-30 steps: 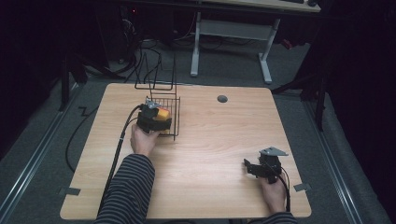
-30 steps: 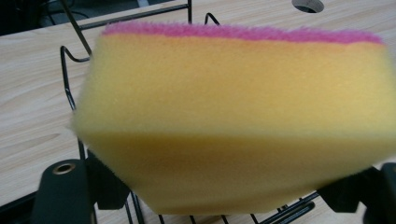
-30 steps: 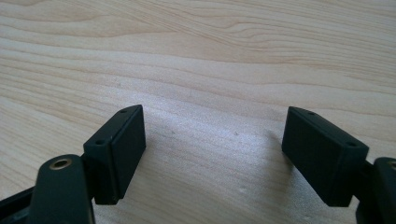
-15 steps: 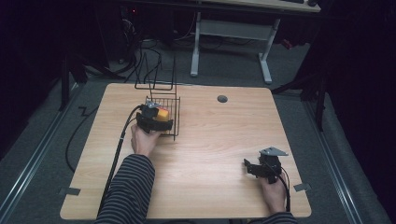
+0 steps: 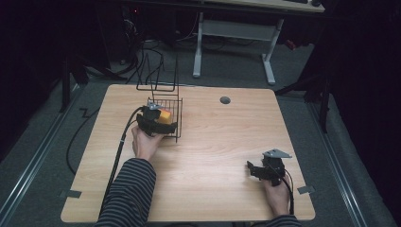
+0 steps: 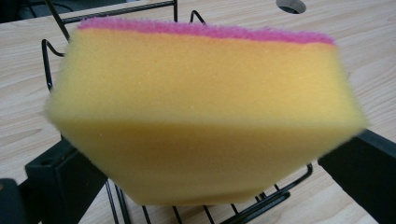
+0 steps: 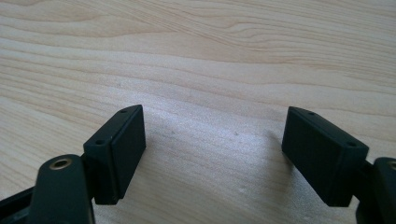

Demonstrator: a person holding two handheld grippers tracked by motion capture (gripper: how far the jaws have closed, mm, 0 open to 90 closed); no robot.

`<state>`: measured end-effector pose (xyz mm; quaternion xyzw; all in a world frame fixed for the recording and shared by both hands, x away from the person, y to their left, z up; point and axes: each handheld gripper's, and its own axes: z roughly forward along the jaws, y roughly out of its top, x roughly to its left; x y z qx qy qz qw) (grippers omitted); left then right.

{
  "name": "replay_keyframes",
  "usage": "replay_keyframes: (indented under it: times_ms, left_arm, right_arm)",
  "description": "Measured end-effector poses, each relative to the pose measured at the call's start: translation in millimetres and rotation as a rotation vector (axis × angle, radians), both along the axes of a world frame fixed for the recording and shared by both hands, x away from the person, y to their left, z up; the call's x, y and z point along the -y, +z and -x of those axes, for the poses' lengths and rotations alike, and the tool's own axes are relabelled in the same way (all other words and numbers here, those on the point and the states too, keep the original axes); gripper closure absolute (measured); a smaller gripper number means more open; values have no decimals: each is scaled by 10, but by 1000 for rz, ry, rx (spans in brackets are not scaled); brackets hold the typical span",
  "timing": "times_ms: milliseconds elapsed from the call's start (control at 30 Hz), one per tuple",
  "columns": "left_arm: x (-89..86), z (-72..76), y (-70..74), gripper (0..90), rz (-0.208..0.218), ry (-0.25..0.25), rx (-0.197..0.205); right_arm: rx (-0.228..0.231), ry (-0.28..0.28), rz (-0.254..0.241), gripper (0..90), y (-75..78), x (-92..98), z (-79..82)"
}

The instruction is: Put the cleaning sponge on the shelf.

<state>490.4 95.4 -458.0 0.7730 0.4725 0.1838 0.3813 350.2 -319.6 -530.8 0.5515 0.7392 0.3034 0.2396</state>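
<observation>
A yellow sponge [image 5: 164,116] with a pink scouring top sits at the front of a black wire basket [image 5: 178,111] on the wooden table [image 5: 213,142]. My left gripper [image 5: 158,124] is at the basket's near side with the sponge [image 6: 205,116] between its jaws. Those jaws have just been opening and now stand wide, and the sponge looks unsqueezed above the basket wires [image 6: 261,205]. My right gripper [image 5: 257,170] rests low over bare wood near the front right corner. Its jaws [image 7: 212,154] are spread wide with nothing between them.
A round grommet hole [image 5: 225,100] lies right of the basket near the table's far edge. The basket's tall wire back [image 5: 158,71] rises behind it. A white desk frame [image 5: 231,38] and floor cables [image 5: 142,56] lie beyond the table.
Both hands stay where they were. The left gripper's jaws look wider around the sponge than a second ago, and the sponge remains at the basket.
</observation>
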Motion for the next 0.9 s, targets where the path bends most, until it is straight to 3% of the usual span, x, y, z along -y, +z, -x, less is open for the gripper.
replay_keyframes:
  times_ms: [900]
  left_arm:
    - [-116, 318, 114, 12, 12, -31, 36]
  right_arm:
    - [0, 0, 0, 218, 0, 0, 0]
